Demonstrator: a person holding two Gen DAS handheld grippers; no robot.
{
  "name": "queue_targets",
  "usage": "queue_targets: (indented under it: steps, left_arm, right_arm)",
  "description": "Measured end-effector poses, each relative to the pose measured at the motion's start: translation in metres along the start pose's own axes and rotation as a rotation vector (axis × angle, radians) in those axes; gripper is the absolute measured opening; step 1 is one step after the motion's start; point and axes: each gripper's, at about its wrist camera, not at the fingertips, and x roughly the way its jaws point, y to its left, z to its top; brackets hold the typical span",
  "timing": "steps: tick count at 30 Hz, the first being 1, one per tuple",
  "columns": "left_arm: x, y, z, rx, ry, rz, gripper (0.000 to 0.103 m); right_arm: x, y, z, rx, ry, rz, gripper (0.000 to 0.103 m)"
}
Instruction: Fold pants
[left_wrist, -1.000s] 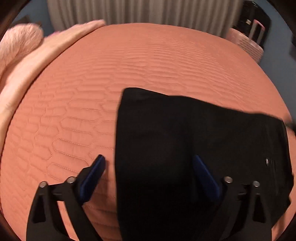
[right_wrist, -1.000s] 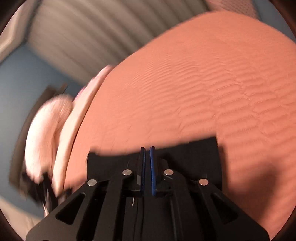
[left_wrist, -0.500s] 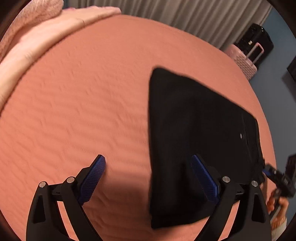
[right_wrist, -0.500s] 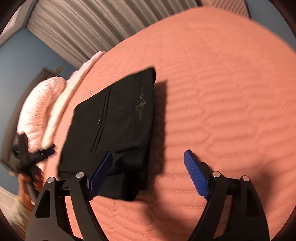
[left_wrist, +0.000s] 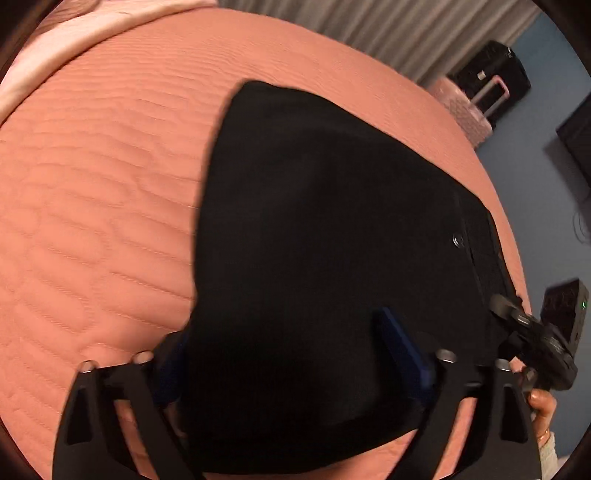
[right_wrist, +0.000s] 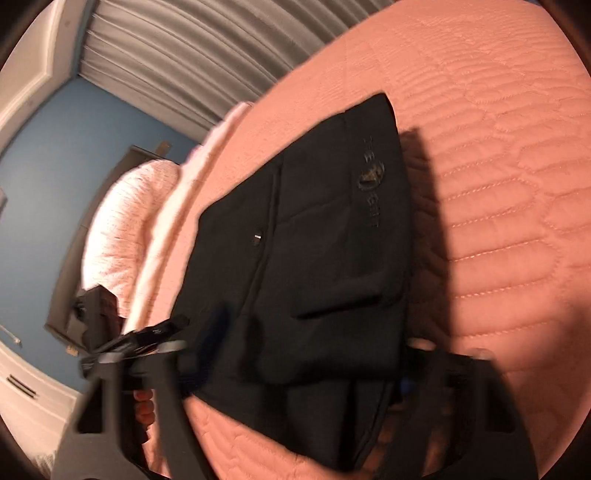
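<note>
The black pants (left_wrist: 332, 240) lie folded compact near the bed's (left_wrist: 92, 221) edge, both grippers' fingers (left_wrist: 400, 343) closing astride, not yet clenched; perhaps one fold remains.

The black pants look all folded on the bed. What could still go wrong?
1. The left gripper, whose fingers have just been closing, straddles the near edge of the pants. It could snag only the top layer and undo the fold.
2. The right gripper, also just closing, sits over loose stacked layers there; tugging could shift them.
3. The bedspread is soft, so fingers might pinch it too.
</note>
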Motion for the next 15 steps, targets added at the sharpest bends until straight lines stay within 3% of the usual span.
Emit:
queue_targets:
  steps: [1,4,5,7,9,15]
  left_arm:
    - [0.001,-0.006,0.000,0.022,-0.001,0.026,0.072]
    - [-0.015,0.006,0.004,-0.044,-0.020,0.011,0.020]
    - [-0.024,0.014,0.005,-0.078,-0.027,-0.010,0.012]
    - [-0.039,0.017,0.000,-0.070,-0.029,-0.030,0.010]
    - [-0.052,0.009,-0.013,-0.020,-0.023,0.003,0.010]
    - [-0.103,0.004,-0.087,-0.035,0.017,-0.037,0.010]
  right_arm:
    - [0.001,0.001,0.000,0.033,-0.007,-0.001,0.033]
    - [-0.015,0.015,-0.003,-0.004,-0.019,-0.060,0.026]
    - [-0.023,0.021,-0.004,-0.017,-0.020,-0.070,0.024]
    - [-0.038,0.032,-0.013,-0.041,-0.011,-0.081,0.023]
    - [-0.057,0.037,-0.027,-0.051,0.000,-0.078,0.023]
    - [-0.109,0.037,-0.092,-0.008,0.042,-0.078,0.022]
